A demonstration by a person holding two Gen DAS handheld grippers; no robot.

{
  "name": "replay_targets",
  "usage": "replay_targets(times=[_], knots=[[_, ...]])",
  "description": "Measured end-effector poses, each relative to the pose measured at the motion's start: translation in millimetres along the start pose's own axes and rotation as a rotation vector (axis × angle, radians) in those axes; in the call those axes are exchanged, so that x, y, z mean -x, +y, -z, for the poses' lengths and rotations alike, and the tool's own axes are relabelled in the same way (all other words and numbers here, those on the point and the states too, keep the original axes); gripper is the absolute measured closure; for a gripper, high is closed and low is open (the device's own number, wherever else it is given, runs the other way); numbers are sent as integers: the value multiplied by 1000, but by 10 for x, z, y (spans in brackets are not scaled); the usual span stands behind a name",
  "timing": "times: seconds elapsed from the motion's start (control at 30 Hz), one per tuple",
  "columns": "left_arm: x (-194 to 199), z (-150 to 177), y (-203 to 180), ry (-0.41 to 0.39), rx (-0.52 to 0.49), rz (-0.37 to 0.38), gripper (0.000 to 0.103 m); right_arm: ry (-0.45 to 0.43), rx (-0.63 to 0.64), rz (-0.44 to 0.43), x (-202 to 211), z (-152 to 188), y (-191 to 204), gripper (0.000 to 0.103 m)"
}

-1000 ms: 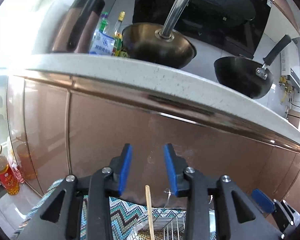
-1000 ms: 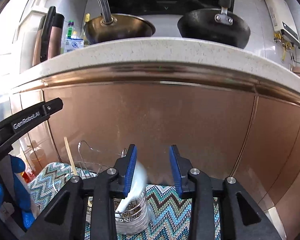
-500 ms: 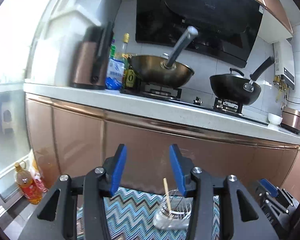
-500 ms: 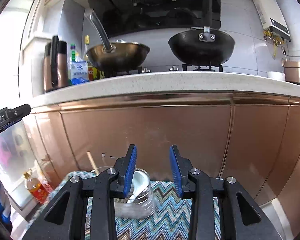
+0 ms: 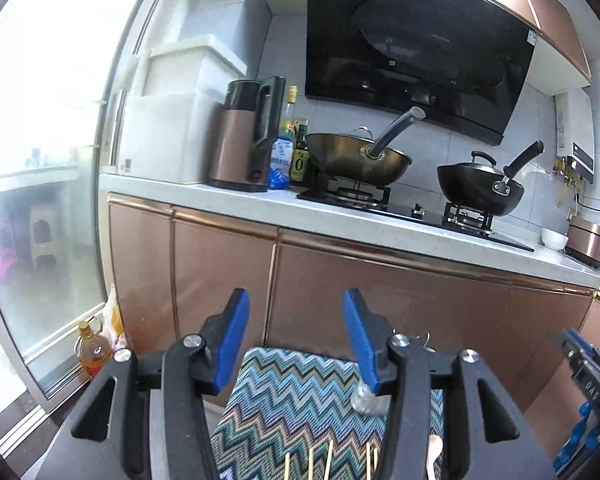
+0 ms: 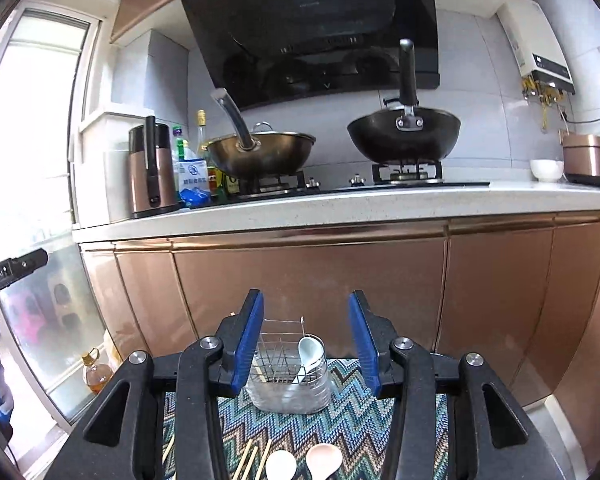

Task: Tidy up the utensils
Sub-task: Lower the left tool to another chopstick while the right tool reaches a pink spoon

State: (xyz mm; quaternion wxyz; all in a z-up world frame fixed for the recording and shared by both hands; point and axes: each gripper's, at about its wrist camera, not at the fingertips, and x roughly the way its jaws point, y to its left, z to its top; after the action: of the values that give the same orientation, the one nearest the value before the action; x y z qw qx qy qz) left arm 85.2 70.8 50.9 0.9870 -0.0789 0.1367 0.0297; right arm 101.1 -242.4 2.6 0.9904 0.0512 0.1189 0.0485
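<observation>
A clear utensil holder [image 6: 290, 376] with a wire rack inside is seen at the lower centre of the right wrist view, standing on a zigzag-patterned cloth [image 6: 340, 420]. A pale spoon [image 6: 307, 354] is propped inside the holder, on its right side. Along the bottom edge of the same frame, two loose spoons, one white [image 6: 281, 465] and one pinkish [image 6: 325, 458], are laid on the cloth, with wooden chopsticks [image 6: 249, 462] just to their left.

The right tongs [image 6: 306, 338] are seen with blue pads parted and nothing gripped; the jaws have just been opening, and the holder is framed in the gap beyond them. The left tongs [image 5: 296, 344] are likewise held apart and empty, having just been opening, over the cloth in the lower centre of the left wrist view.

Behind, copper-coloured cabinet doors [image 6: 308, 292] fill the middle, and two woks [image 6: 260, 152] sit on the hob above.
</observation>
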Motion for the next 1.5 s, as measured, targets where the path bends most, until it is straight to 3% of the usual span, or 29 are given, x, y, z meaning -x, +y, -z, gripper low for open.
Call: replay_targets(times=[0.33, 0.5, 0.73, 0.9, 1.27, 1.5], knots=[[243, 77, 293, 126, 14, 67, 56, 37, 44, 17, 363, -10, -148, 60], [30, 339, 239, 280, 3, 127, 56, 127, 38, 7, 260, 205, -298, 63], [-577, 886, 55, 554, -18, 231, 56, 300, 4, -43, -108, 630, -514, 68], [-936, 1265, -92, 700, -11, 287, 57, 408, -8, -101, -376, 903, -577, 73], [-1656, 1817, -123, 910, -4, 257, 63, 573, -28, -198, -878, 1361, -606, 81], [-1938, 2047, -126, 1004, -11, 252, 69, 687, -85, -352, -1187, 1602, -548, 85]])
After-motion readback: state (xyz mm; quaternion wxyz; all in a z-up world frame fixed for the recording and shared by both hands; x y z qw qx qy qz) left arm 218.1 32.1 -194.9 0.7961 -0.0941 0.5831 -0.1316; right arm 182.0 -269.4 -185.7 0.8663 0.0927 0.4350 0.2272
